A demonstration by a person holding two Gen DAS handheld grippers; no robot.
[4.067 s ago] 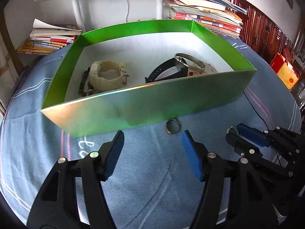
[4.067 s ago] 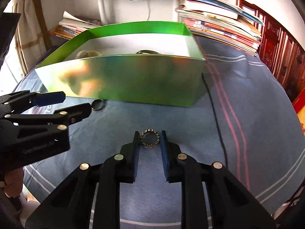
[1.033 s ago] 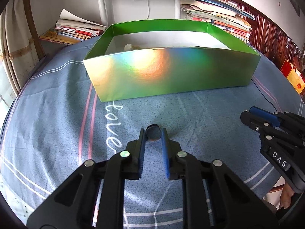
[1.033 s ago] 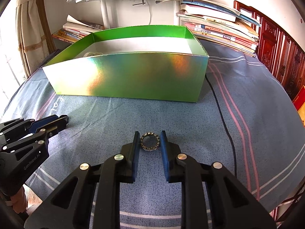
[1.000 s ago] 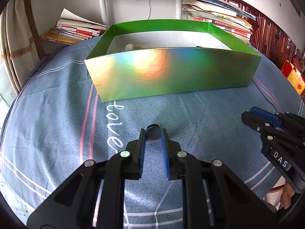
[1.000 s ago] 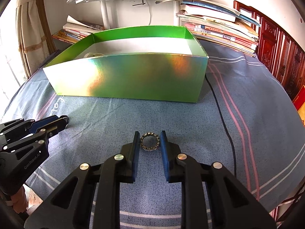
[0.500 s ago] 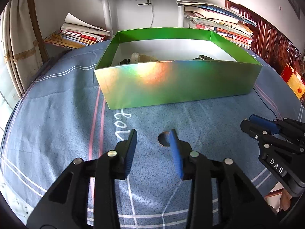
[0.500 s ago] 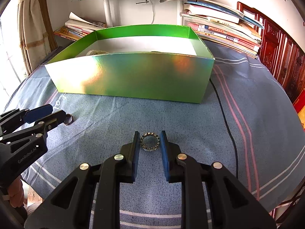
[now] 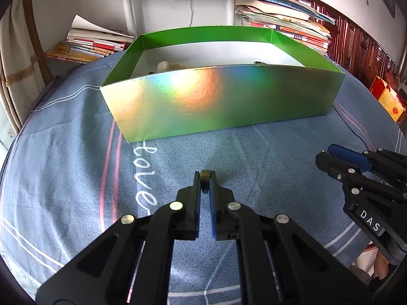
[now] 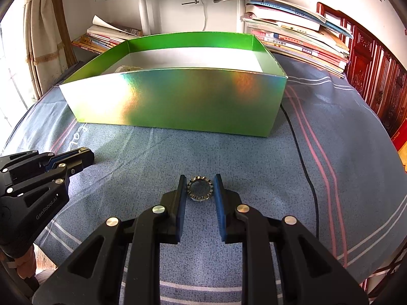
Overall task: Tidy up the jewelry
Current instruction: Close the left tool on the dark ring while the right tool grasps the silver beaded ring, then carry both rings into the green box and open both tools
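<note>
The left hand-held gripper, black with blue pads, is closed narrowly on a small dull-gold metal ring, pinched edge-on between the very tips so only the top of the band shows above them. The right hand-held gripper holds a second piece, a toothed silver ring with a crown-like scalloped rim, lying flat between the pads with its open face toward the camera; the pads sit at or just beside its rim, and contact on both sides cannot be confirmed. Both grippers sit low over the blue-grey tablecloth with pink and white stripes, whether the rings rest on it or hang just above it is not clear. The target, a shiny green open cardboard box with a white floor, lies straight ahead of both grippers with its long holographic front wall running crosswise to their fingers. That wall stands higher than the fingertips, so I judge the coming move must rise first, then go forward over the rim. A pale chunky bracelet already lies in the box's left half. The left gripper seems a little nearer the wall. The edge-on pinch looks the less secure grip, so the gold ring may slip.
</note>
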